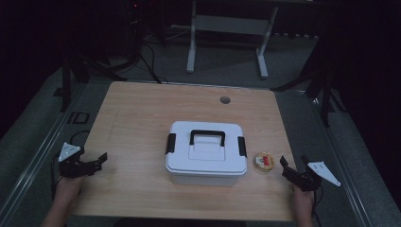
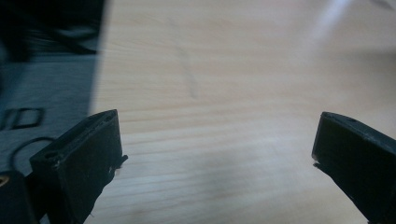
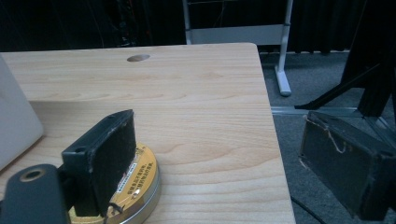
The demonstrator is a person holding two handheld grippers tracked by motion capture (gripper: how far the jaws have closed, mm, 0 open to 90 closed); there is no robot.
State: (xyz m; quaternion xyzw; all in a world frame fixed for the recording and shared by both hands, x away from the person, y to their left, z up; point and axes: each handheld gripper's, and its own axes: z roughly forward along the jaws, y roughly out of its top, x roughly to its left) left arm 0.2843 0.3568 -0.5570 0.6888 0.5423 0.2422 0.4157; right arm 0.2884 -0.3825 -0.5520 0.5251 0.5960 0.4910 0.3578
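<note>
Nearest, at the bottom corners of the high view, two hands come in cut off at the wrist; the left gripper [image 1: 94, 162] hangs over the left edge of the wooden surface [image 1: 142, 113] with its fingers spread and nothing between them; its own view is blurred, with bare wood grain between the fingers. At the right edge the right gripper [image 1: 291, 168] has its fingers spread too, pinching nothing; in the right gripper view one finger [image 3: 109, 158] stands in front of the small round tin [image 3: 140, 186] and hides much of it, so its yellow label cannot be read, while the other finger hangs past the edge over the floor [image 3: 322, 84]. Just left of the tin sits the white box [image 1: 206, 153], lid on, black handle flat; farther back, a round hole [image 1: 225, 100]; beyond, a pale frame [image 1: 227, 28] fades into darkness.
</note>
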